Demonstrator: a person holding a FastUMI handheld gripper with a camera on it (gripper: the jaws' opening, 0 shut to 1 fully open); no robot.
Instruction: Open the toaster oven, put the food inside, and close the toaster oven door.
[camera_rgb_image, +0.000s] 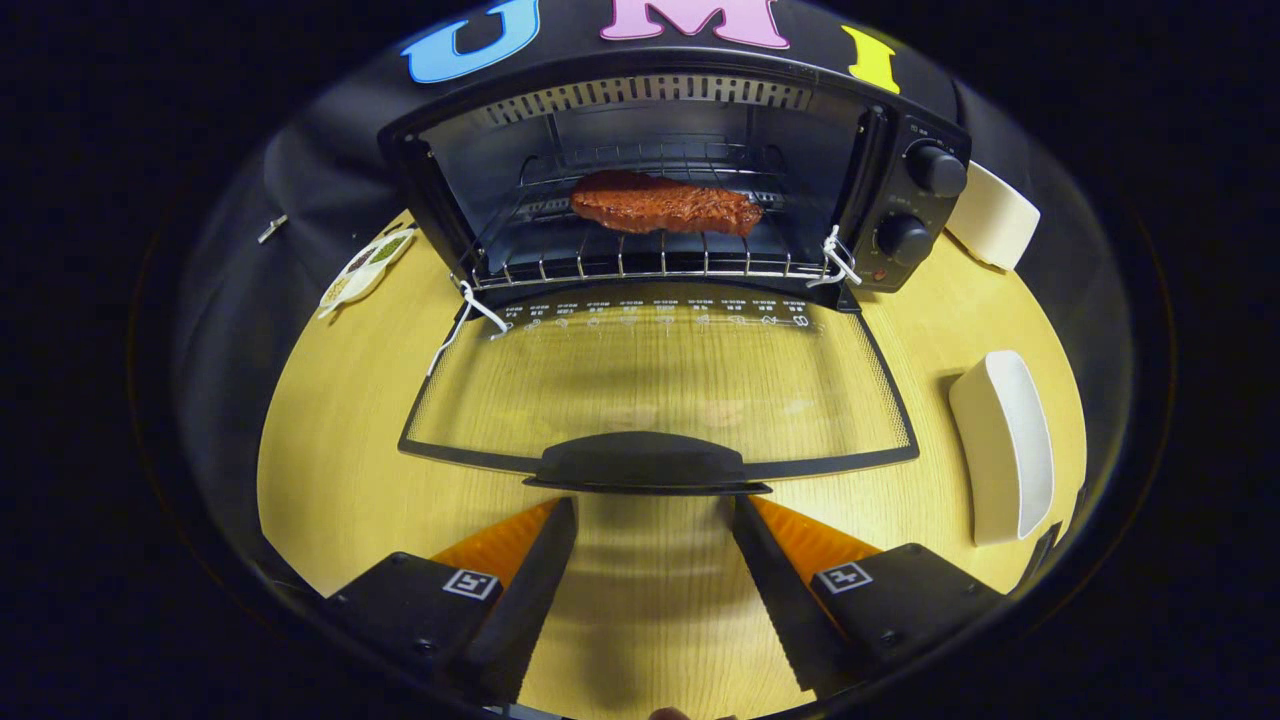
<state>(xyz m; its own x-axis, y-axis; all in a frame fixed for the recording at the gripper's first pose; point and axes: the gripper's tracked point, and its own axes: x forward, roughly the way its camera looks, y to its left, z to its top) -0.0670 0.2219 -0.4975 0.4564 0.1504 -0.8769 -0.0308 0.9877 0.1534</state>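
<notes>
Wooden table (330, 470), oven door (660, 390) down, claw (655, 515) open

A row of small white print runs along the hinge edge of the open oven door (655, 318), too small to read.

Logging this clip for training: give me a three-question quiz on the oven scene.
1. True or false: the steak lies on the rack inside the oven.
2. The door is: A) shut B) folded down flat C) half raised.
3. What sits just ahead of the gripper?

Key: 1 true. 2 B. 3 the door handle; the fingers are spread and hold nothing.
</notes>
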